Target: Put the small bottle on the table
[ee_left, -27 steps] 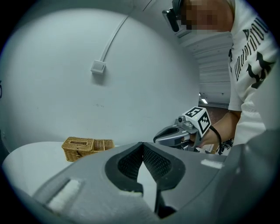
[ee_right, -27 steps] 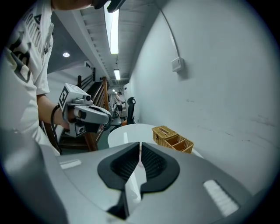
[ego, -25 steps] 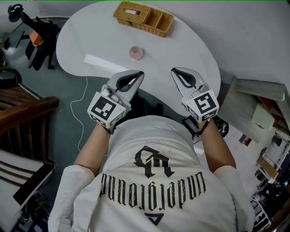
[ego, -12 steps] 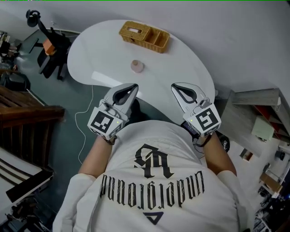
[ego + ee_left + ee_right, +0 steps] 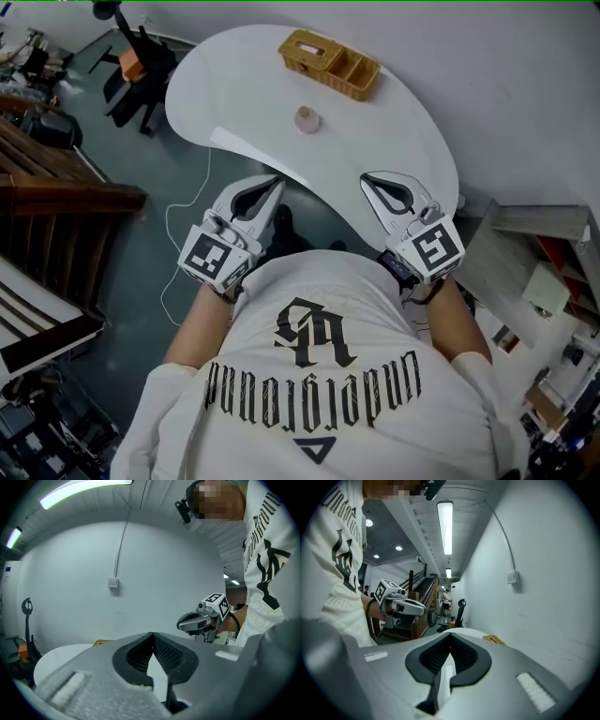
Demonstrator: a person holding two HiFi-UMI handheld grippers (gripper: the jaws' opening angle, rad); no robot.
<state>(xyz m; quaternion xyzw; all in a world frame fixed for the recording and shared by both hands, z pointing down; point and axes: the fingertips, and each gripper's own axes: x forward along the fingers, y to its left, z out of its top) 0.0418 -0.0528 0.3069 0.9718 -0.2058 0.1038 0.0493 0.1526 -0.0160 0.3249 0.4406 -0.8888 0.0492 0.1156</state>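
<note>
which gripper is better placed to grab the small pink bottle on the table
Left, narrowly. In the head view the left gripper sits a little nearer the small pink bottle than the right gripper, and points at it. Both are shut and empty.

White table; pink small bottle; tan woven basket; white shirt, black print.

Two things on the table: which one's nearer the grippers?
The small pink bottle, alone in the middle of the table; the wicker basket sits beyond it at the far edge.
</note>
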